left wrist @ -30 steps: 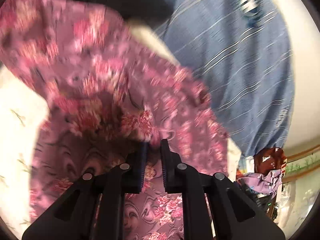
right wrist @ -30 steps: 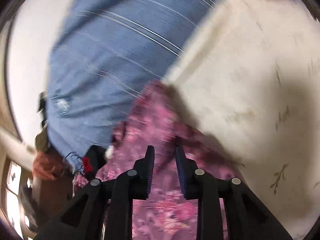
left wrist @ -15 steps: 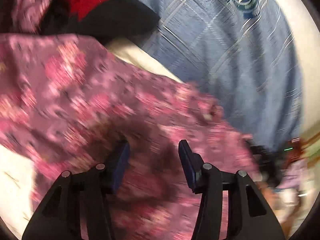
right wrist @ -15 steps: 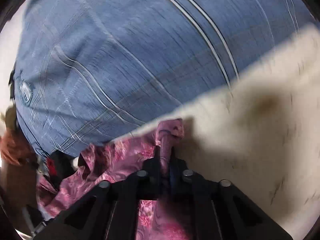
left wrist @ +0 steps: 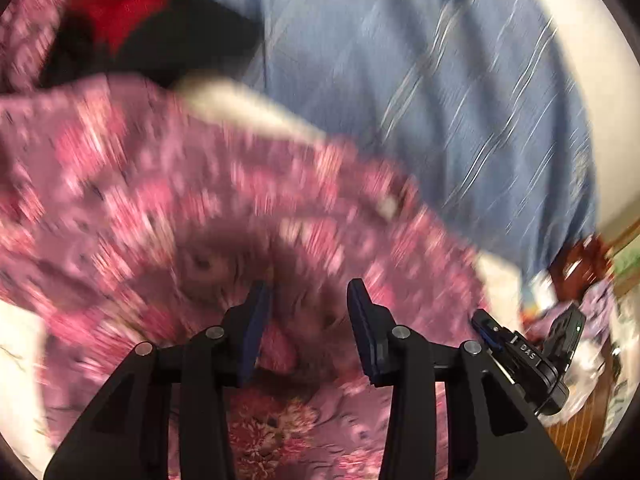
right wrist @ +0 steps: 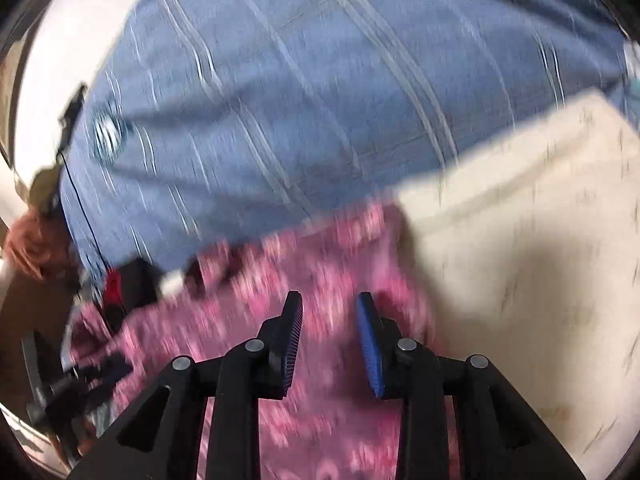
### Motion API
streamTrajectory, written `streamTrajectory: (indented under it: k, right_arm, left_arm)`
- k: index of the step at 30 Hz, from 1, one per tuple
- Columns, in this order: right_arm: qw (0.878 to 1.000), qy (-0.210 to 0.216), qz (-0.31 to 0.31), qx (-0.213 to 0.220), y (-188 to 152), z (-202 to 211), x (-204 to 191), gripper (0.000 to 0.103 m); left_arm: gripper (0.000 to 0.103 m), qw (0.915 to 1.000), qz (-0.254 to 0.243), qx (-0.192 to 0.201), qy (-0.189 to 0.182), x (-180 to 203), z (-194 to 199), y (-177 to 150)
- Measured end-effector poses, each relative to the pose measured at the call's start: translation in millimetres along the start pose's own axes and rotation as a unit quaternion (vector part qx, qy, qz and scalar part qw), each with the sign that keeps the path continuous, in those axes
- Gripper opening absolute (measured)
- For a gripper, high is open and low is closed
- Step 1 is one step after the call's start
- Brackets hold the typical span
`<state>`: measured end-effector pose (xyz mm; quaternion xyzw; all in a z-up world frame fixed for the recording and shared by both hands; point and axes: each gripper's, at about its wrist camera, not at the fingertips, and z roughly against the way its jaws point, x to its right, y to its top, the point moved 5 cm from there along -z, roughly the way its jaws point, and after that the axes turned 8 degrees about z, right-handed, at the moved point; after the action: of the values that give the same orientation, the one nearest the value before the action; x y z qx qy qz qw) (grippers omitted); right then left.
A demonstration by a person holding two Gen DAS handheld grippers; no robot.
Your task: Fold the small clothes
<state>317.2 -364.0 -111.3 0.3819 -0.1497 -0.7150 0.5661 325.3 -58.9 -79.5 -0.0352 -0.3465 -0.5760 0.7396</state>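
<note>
A pink floral garment lies rumpled on a cream cloth-covered surface. It also shows in the right wrist view, blurred. My left gripper is open just above the garment, with a fold of fabric between its jaws but not pinched. My right gripper is open over the garment's edge near the person's body. The other gripper shows at the right of the left wrist view.
The person's blue striped shirt fills the far side of both views. A black and red item lies beyond the garment at upper left. Cluttered room objects show at the right edge.
My right gripper was shut on the garment's edge half a second ago and is now open. My left gripper opened earlier and stays open. Both views are blurred from motion.
</note>
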Motion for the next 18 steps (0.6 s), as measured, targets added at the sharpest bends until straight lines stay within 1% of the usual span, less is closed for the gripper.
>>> streamTrajectory:
  k: [1,2,3,5,7,8,10,11,12,13,14,15,17,18]
  right_arm:
    - [1.0,-0.004,-0.003,-0.004,-9,-10,-3,0.027]
    - [1.0,-0.007,0.003,0.025,-11,-4,-5,0.027]
    - [1.0,-0.018,0.009,0.012,-9,-6,-7,0.027]
    - [0.999,-0.031,0.013,0.002,-8,-7,-12,0.031]
    - [0.999,-0.039,0.026,0.005,-7,-11,-22,0.042]
    - [0.998,-0.043,0.038,0.011,-8,-14,-28,0.045]
    - [0.997,-0.049,0.063,0.019,-11,-16,-37,0.054]
    - [0.996,-0.05,0.066,0.018,-9,-16,-39,0.055]
    - [0.996,-0.052,0.067,0.017,-11,-14,-36,0.056]
    - [0.996,-0.052,0.068,0.017,-12,-12,-32,0.056]
    - [0.996,-0.051,0.069,0.018,-12,-11,-32,0.056]
    - [0.996,-0.048,0.067,0.019,-12,-10,-32,0.057]
    - [0.997,-0.041,0.062,0.023,-11,-11,-33,0.057]
    - [0.997,-0.038,0.059,0.025,-11,-10,-32,0.057]
  left_arm:
    - [0.036,1.0,-0.004,0.001,0.007,-2,-6,-2]
    - [0.036,0.9998,-0.012,0.016,0.008,-1,-4,-1]
    - [0.036,0.9998,-0.014,0.012,0.008,0,-1,0]
    - [0.036,0.9999,0.005,0.003,-0.009,-3,1,4]
    - [0.036,0.9988,0.035,-0.013,-0.03,-12,10,11]
    - [0.036,0.9982,0.044,-0.015,-0.037,-15,18,16]
    - [0.036,0.9981,0.045,0.011,-0.039,-21,50,33]
    - [0.044,0.9981,0.043,0.028,-0.033,-25,67,43]
    - [0.056,0.9978,0.038,0.052,-0.015,-33,93,58]
    - [0.061,0.9971,0.034,0.068,0.001,-38,111,68]
    - [0.07,0.9961,0.031,0.08,0.021,-45,125,80]
    - [0.077,0.9937,0.033,0.093,0.053,-56,147,99]
    - [0.084,0.9893,0.046,0.103,0.092,-77,178,134]
    - [0.084,0.9872,0.059,0.102,0.107,-87,188,148]
